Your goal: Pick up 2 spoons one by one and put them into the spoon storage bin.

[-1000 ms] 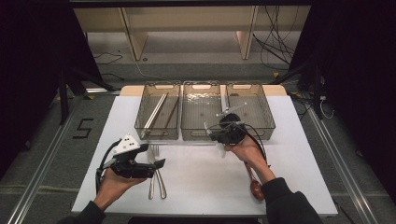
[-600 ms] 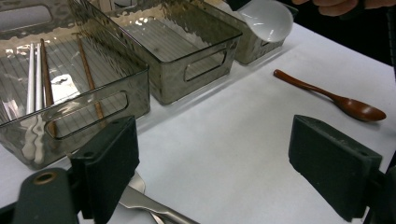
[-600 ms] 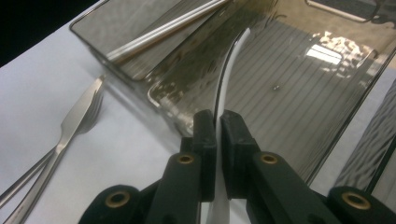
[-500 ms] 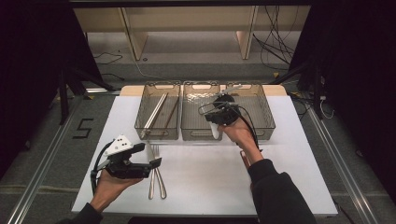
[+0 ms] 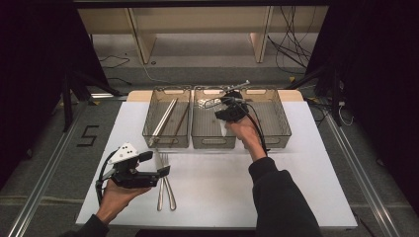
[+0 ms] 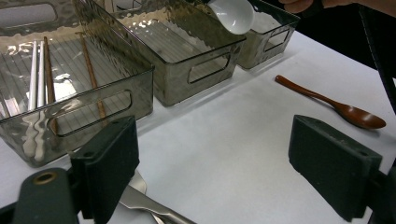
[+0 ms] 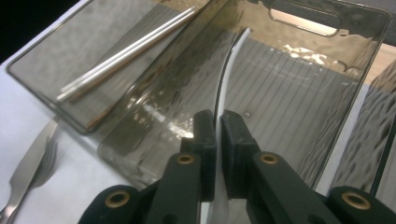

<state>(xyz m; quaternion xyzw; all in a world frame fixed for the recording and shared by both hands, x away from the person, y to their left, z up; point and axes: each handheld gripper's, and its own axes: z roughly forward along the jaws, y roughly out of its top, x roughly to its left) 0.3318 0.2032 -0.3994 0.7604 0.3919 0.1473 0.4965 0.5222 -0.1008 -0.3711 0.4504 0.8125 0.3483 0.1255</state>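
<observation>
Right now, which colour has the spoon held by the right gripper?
White; the spoon shows best in the left gripper view, over the middle bin.

White table (image 5: 306,192) carries 3 bins (image 5: 212,143), forks (image 5: 165,185), wooden spoon (image 6: 334,105).

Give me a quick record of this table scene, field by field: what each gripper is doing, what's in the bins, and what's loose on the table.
right gripper: shut on white spoon, held over the middle bin
left gripper: open, low over the table beside the metal cutlery
left bin: chopsticks lying inside
right bin: contents too unclear to tell
loose on table: wooden spoon, metal cutlery
surface: white table
</observation>
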